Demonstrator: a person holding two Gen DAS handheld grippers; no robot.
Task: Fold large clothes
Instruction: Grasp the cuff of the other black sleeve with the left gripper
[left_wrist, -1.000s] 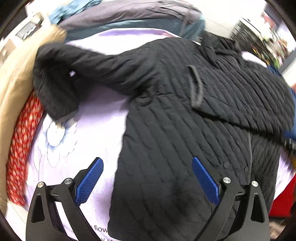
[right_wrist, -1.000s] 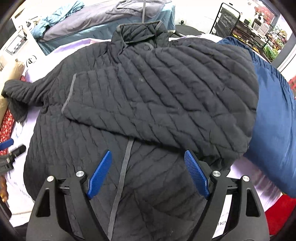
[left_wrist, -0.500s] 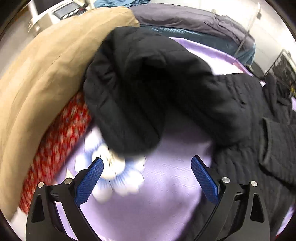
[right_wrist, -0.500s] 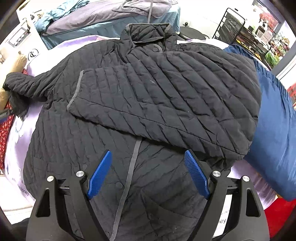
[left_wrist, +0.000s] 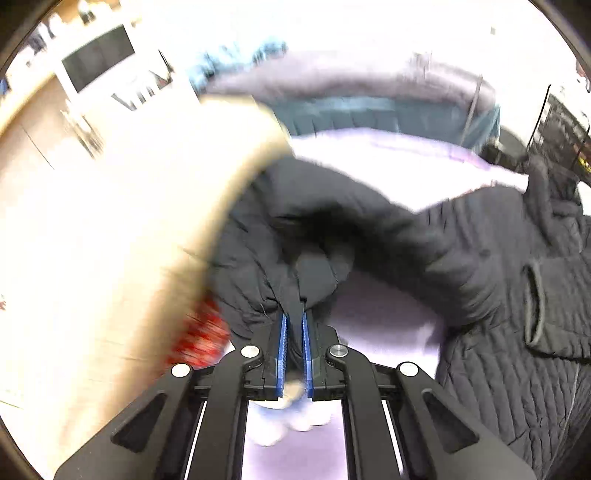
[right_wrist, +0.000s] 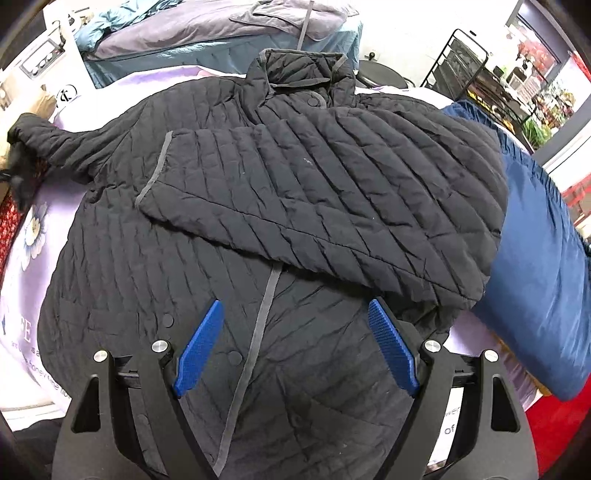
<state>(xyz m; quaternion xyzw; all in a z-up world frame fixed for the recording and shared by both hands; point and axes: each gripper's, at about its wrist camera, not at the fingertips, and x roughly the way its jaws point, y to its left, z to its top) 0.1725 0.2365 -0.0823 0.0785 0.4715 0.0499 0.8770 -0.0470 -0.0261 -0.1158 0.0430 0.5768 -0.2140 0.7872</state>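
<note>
The black quilted jacket (right_wrist: 280, 206) lies face up on the lilac sheet (right_wrist: 26, 258), collar at the far side. One sleeve (right_wrist: 332, 206) is already laid slantwise across the chest, which I judge to be the first fold. The other sleeve (left_wrist: 369, 236) stretches out to the side toward a tan cushion (left_wrist: 110, 258) and a red patterned cloth (left_wrist: 201, 338), so it is the part yet to be brought in.

The left gripper (left_wrist: 294, 325) is closed tight on the cuff end of that outstretched sleeve, the fabric bunched between its blue pads (left_wrist: 282, 354). It sits low by the sheet, pointing toward the cushion. That view is blurred, so I cannot say how much of the cuff is caught. The hold looks placed to carry the sleeve over the body.

The right gripper (right_wrist: 295, 347) hangs above the lower front of the jacket near the grey placket strip (right_wrist: 264, 314), fingers spread wide, holding nothing and apparently touching nothing. A blue garment (right_wrist: 535, 258) lies beside the jacket, partly under its edge.
</note>
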